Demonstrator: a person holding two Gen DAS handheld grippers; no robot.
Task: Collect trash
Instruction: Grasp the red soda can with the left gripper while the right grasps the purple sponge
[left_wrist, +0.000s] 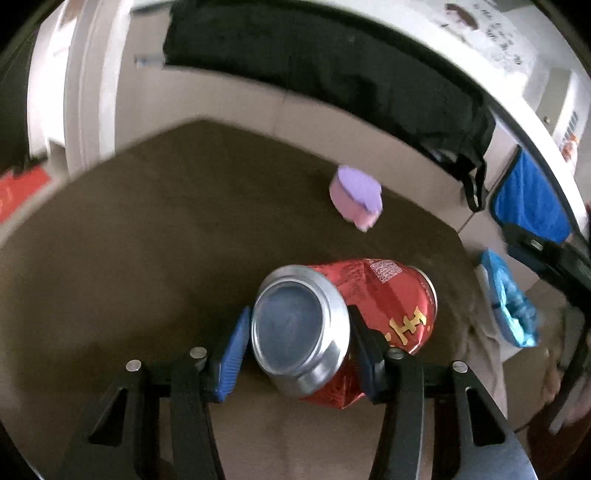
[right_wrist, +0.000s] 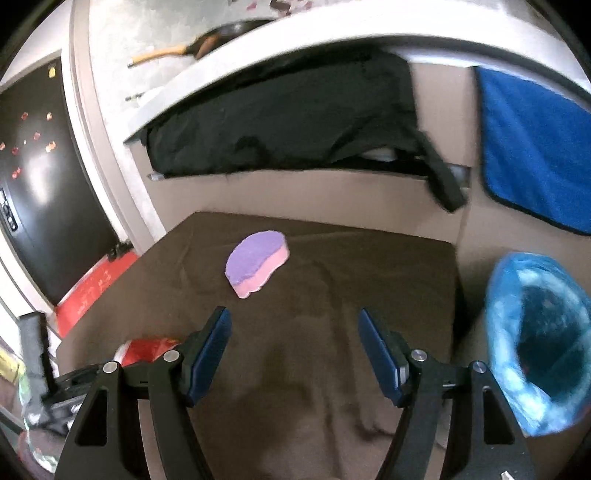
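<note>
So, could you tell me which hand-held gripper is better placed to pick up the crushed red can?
The left hand-held gripper: the can already lies between its blue pads, which look close around the silver end. The right hand-held gripper is open over bare brown cloth, with nothing between its pads.

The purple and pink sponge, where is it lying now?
In the right wrist view the sponge lies on the brown cloth, left of centre and beyond the open right gripper, well left of the blue-lined bin.

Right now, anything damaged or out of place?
Yes. The red can between the left gripper's pads is dented and crumpled, lying tipped. A purple-and-pink sponge sits loose on the brown cloth.
</note>
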